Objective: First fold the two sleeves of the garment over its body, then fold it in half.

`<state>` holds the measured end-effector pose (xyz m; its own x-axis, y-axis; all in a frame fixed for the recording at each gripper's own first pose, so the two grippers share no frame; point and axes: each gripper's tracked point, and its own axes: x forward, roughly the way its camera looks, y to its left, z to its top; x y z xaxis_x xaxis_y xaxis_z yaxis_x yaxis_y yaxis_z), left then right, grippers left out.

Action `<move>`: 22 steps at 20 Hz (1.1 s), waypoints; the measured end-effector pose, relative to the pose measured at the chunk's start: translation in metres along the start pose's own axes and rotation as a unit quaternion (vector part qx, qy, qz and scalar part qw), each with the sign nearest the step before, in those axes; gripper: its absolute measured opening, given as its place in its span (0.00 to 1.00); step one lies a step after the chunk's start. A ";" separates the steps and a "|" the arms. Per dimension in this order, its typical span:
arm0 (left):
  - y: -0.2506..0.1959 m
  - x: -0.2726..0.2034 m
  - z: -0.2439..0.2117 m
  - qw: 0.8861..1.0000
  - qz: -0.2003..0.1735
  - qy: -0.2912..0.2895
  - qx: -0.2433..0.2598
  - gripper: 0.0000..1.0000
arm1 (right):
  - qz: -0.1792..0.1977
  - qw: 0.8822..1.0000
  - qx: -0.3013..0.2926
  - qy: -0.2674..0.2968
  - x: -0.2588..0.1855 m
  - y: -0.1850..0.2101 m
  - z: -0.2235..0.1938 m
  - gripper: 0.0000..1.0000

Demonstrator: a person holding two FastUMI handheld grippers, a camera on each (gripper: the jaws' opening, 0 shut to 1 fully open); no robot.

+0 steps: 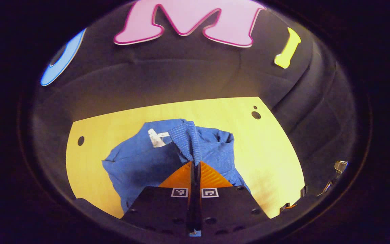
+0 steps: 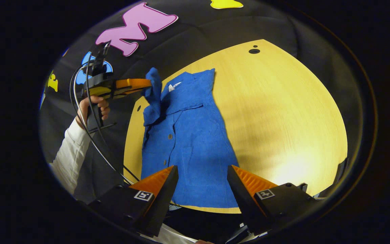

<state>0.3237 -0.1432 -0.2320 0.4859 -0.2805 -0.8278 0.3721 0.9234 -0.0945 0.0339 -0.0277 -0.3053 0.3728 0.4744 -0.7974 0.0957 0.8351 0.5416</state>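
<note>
1. In the left gripper view, the left gripper (image 1: 195,162) has its jaws pressed together on a ribbed band of blue cloth, the sleeve (image 1: 190,140) end of the shirt, which stands up from the closed tips.
2. Beyond the pinched cloth, the blue shirt (image 1: 137,166) lies bunched on the counter (image 1: 266,152), with a white neck label (image 1: 155,137) showing just left of the held sleeve.
3. The light wooden counter carries small round holes, one near its left edge (image 1: 81,140) and one at the far right corner (image 1: 256,115).
4. In the right gripper view, the right gripper (image 2: 201,181) has its jaws spread wide with nothing between them; they hang over the near hem of the shirt, and whether the tips touch the cloth cannot be told.
5. The same view shows the shirt (image 2: 191,142) spread front-up along the counter (image 2: 283,112), with its collar at the far end, buttons down the placket, and its hem close to the near counter edge.
6. At the far left of that view, the left gripper (image 2: 146,84) holds the sleeve (image 2: 153,95) lifted off the counter, the cloth draping down from its closed jaws beside the collar.
7. A hand (image 2: 95,106) grips that tool's handle, with a white sleeve cuff (image 2: 71,152) running down the arm and black cables (image 2: 90,135) looping beside it.
</note>
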 end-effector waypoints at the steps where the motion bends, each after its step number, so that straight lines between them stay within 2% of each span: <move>1: -0.009 0.020 -0.003 1.000 0.009 0.012 0.011 0.00 | 0.002 1.000 0.006 0.003 0.001 -0.006 0.000 0.94; 7: -0.037 0.090 -0.023 0.997 0.034 0.072 -0.013 0.00 | -0.002 0.999 0.023 0.031 0.002 -0.050 -0.005 0.94; 8: -0.044 0.097 -0.025 0.996 0.028 0.078 -0.018 0.00 | -0.001 0.999 0.026 0.031 0.002 -0.054 -0.002 0.94; 10: -0.070 0.104 -0.028 0.996 -0.013 0.084 -0.029 0.12 | 0.003 0.999 0.033 0.030 0.002 -0.060 0.002 0.94; 12: -0.084 0.098 -0.023 0.997 -0.020 0.076 -0.027 0.43 | 0.006 0.999 0.037 0.027 0.004 -0.063 0.005 0.94; 13: -0.088 0.097 -0.022 0.997 -0.029 0.069 -0.024 0.55 | 0.006 0.999 0.038 0.027 0.003 -0.063 0.005 0.94; 14: -0.094 0.089 -0.020 0.997 -0.039 0.063 -0.024 0.58 | 0.006 0.999 0.036 0.025 0.003 -0.063 0.004 0.94; 15: -0.095 0.081 -0.019 0.997 -0.043 0.058 -0.021 0.69 | 0.005 0.999 0.034 0.025 0.005 -0.063 0.003 0.94; 19: -0.070 0.038 -0.029 0.999 -0.028 0.028 0.000 0.82 | -0.003 1.000 0.022 0.020 0.005 -0.055 -0.006 0.94; 22: -0.042 -0.005 -0.059 0.999 -0.032 0.008 0.007 0.83 | -0.009 1.000 0.015 0.006 0.003 -0.038 -0.013 0.94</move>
<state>0.2590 -0.1648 -0.2562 0.4488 -0.3350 -0.8285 0.4125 0.9001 -0.1405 0.0193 -0.0550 -0.3315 0.3600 0.4631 -0.8099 0.1300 0.8347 0.5351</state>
